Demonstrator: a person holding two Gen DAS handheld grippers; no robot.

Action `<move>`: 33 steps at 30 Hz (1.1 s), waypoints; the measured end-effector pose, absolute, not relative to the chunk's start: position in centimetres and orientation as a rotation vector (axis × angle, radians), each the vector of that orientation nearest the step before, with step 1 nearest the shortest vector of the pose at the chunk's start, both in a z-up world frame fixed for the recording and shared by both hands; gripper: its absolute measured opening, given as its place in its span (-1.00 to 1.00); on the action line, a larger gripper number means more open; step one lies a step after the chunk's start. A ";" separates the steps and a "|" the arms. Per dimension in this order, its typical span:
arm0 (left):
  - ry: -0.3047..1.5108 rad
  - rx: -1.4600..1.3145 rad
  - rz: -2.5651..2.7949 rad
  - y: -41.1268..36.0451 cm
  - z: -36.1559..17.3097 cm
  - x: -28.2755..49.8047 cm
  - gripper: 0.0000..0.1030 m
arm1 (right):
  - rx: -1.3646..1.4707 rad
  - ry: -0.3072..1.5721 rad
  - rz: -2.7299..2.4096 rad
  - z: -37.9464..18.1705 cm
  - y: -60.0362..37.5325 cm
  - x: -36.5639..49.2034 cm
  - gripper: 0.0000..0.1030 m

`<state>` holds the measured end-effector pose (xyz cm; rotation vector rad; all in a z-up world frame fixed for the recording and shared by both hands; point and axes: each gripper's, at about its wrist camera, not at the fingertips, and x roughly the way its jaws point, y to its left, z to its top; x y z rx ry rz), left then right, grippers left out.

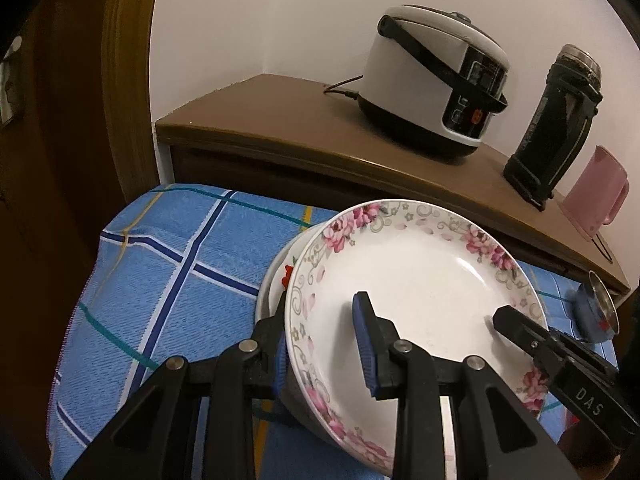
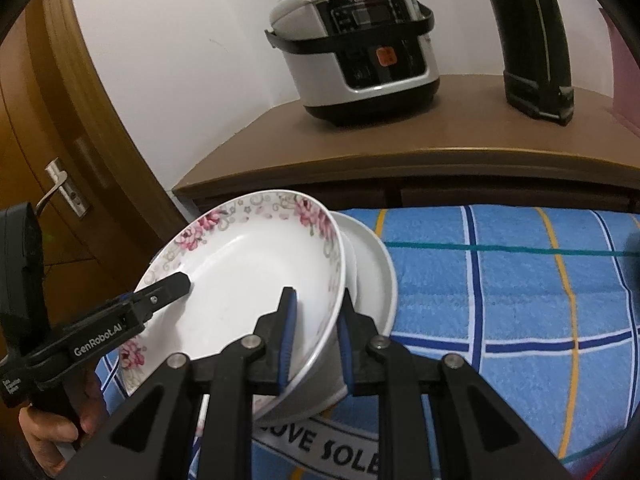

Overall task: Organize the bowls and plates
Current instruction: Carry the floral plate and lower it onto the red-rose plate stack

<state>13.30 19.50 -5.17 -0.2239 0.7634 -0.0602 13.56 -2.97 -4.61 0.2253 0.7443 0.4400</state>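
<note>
- Floral plate (image 1: pixel 420 276), white with pink flowers round the rim, tilted above the blue checked cloth (image 1: pixel 168 264); stacked on a plain white plate (image 2: pixel 374 272) whose rim peeks out behind.
- Clamped at opposite rims by both grippers, both plates together between each pair of fingers.
- Left gripper (image 1: pixel 324 340) narrowed onto the stack at about 8 o'clock of the floral plate in the left wrist view: one blue-padded finger (image 1: pixel 366 344) lying inside the dish, the other under the outer rim.
- Right gripper (image 2: pixel 316 336) narrowed onto the stack at about 5 o'clock of the floral plate in the right wrist view: one padded finger (image 2: pixel 286 340) on the inner face, the other behind the plain plate's edge.
- Opposing gripper's fingertip seen reaching over the far rim in each view, at 4 o'clock from the left camera, at 8 o'clock from the right.
- Both grippers angled downward across the dish toward its middle.
- Hand (image 2: pixel 48 436) wrapped round the left gripper's handle, low at 7 o'clock in the right wrist view.
- Rice cooker (image 2: pixel 356 52) and dark flask (image 1: pixel 556 120) standing on the wooden cabinet (image 1: pixel 280 120) beyond the cloth, at 12 to 1 o'clock of the plates, well apart from them.
</note>
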 end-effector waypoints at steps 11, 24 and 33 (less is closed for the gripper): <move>0.773 -0.221 -0.061 19.0 -5.5 14.1 -0.39 | 0.178 0.715 0.396 -4.6 -2.9 14.1 -0.62; 0.761 -0.168 -0.035 18.2 -5.5 14.4 -0.39 | 0.197 0.762 0.394 -5.5 -3.2 14.8 -0.61; 0.754 -0.177 -0.018 18.8 -5.2 14.5 -0.38 | 0.209 0.772 0.413 -5.8 -3.1 15.2 -0.60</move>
